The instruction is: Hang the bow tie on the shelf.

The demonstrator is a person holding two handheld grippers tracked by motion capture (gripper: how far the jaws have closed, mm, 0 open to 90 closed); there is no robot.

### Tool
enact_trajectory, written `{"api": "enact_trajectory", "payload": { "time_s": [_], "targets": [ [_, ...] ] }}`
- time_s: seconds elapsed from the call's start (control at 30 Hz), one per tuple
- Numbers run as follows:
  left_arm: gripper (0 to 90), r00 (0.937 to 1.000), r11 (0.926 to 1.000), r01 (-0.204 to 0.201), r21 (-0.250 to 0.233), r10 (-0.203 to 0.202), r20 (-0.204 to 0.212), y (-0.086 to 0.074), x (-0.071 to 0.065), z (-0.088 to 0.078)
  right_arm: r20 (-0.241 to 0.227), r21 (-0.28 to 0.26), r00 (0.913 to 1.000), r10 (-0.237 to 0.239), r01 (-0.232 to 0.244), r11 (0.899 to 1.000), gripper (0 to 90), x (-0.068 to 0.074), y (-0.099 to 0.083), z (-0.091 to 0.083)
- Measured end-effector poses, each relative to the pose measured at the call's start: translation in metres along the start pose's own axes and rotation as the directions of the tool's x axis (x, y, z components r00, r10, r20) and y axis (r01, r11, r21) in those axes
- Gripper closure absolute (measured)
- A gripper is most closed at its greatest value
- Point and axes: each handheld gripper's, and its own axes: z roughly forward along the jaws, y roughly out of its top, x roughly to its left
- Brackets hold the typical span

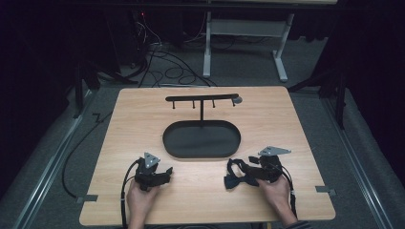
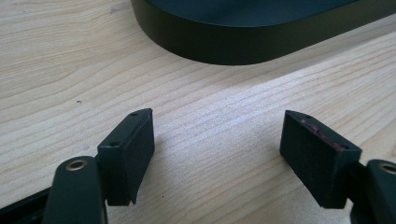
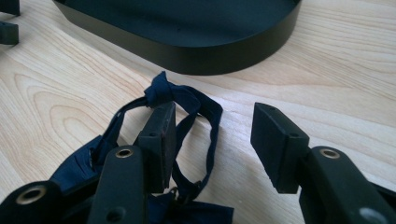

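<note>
A light wooden table (image 1: 286, 124) carries a black oval tray (image 1: 201, 139) at its middle, with a thin post rising from the tray's far edge to a crossbar with small hooks (image 1: 202, 98).

The left hand-held gripper (image 1: 165, 172) rests on the near left part of the table, held in the person's left hand (image 1: 141, 196). In the left gripper view its jaws stand wide apart with bare wood between them — nothing is in its grasp — and the tray's rounded wall lies ahead.

The right hand-held gripper (image 1: 241, 175) sits at the near right, held in the right hand (image 1: 277, 193). Its jaws are also spread wide. A dark navy bow tie (image 3: 187, 105) with its strap lies on the table just near of the tray; the strap's loop drapes around the left-hand jaw in the right gripper view, while the other jaw stands clear of the fabric — the jaws are not closed on it.
</note>
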Motion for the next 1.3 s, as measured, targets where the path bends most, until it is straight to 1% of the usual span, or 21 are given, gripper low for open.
{"api": "enact_trajectory", "payload": {
  "time_s": [0.33,0.5,0.63,0.67,0.77,0.8,0.83,0.87,0.9,0.93,0.97,1.03,1.07,1.1,1.13,1.17,1.23,1.3],
  "targets": [
    [26.7,1.0000,1.0000,0.000,0.000,0.000,0.000,0.000,0.000,0.000,-0.007,-0.005,0.9999,-0.013,0.013,1.000,52.2,0.006,0.007,0.004],
    [26.7,1.0000,1.0000,0.000,0.000,0.000,0.000,0.000,0.000,0.000,0.001,0.014,0.9997,-0.026,0.026,1.000,52.5,0.007,0.009,0.010],
    [26.7,1.0000,1.0000,0.000,0.000,0.000,0.000,0.000,0.000,0.000,0.012,0.031,0.9997,-0.022,0.021,0.999,53.7,0.005,0.009,0.015],
    [26.7,1.0000,1.0000,0.000,0.000,0.000,0.000,0.000,0.000,0.000,0.021,0.044,0.9996,-0.020,0.019,0.999,55.6,0.004,0.008,0.018],
    [26.7,1.0000,1.0000,0.000,0.000,0.000,0.000,0.000,0.000,0.000,0.030,0.059,0.9990,-0.032,0.030,0.998,59.8,0.004,0.008,0.023],
    [26.7,1.0000,1.0000,0.000,0.000,0.000,0.000,0.000,0.000,0.000,0.030,0.059,0.9990,-0.032,0.030,0.998,59.8,0.004,0.008,0.023],
    [26.7,1.0000,1.0000,0.000,0.000,0.000,0.000,0.000,0.000,0.000,0.036,0.069,0.9982,-0.047,0.044,0.997,64.0,0.004,0.007,0.025],
    [26.7,1.0000,1.0000,0.000,0.000,0.000,0.000,0.000,0.000,0.000,0.036,0.069,0.9982,-0.047,0.044,0.997,64.0,0.004,0.007,0.025],
    [26.7,1.0000,1.0000,0.000,0.000,0.000,0.000,0.000,0.000,0.000,0.041,0.069,0.9973,-0.060,0.057,0.996,69.4,0.005,0.007,0.026],
    [26.7,1.0000,1.0000,0.000,0.000,0.000,0.000,0.000,0.000,0.000,0.041,0.069,0.9973,-0.060,0.057,0.996,69.4,0.005,0.007,0.026],
    [26.6,1.0000,1.0000,0.000,0.000,0.000,0.000,0.000,0.000,0.000,0.048,0.072,0.9966,-0.066,0.063,0.995,73.1,0.006,0.007,0.026],
    [26.7,1.0000,1.0000,0.000,0.000,0.000,0.000,0.000,0.000,0.000,0.052,0.075,0.9959,-0.074,0.070,0.995,77.0,0.007,0.007,0.026],
    [26.7,1.0000,1.0000,0.000,0.000,0.000,0.000,0.000,0.000,0.000,0.052,0.075,0.9959,-0.074,0.070,0.995,77.0,0.007,0.007,0.026],
    [26.7,1.0000,1.0000,0.001,-0.002,-0.001,0.000,0.000,0.000,0.000,0.052,0.079,0.9946,-0.090,0.086,0.993,82.3,0.008,0.007,0.026],
    [26.7,1.0000,1.0000,0.000,-0.001,0.000,0.000,0.000,0.000,0.000,0.053,0.080,0.9933,-0.103,0.099,0.992,83.8,0.009,0.007,0.026],
    [26.7,1.0000,1.0000,0.000,0.002,0.000,0.000,0.000,0.000,0.000,0.053,0.080,0.9933,-0.103,0.099,0.992,83.8,0.009,0.007,0.026],
    [26.7,1.0000,1.0000,0.001,-0.002,-0.001,0.000,0.000,0.000,0.000,0.065,0.091,0.9880,-0.140,0.134,0.987,89.4,0.013,0.007,0.026],
    [26.7,1.0000,1.0000,0.000,0.000,0.000,0.000,0.000,0.000,0.000,0.063,0.089,0.9878,-0.143,0.137,0.987,89.8,0.013,0.007,0.026]
  ]
}}
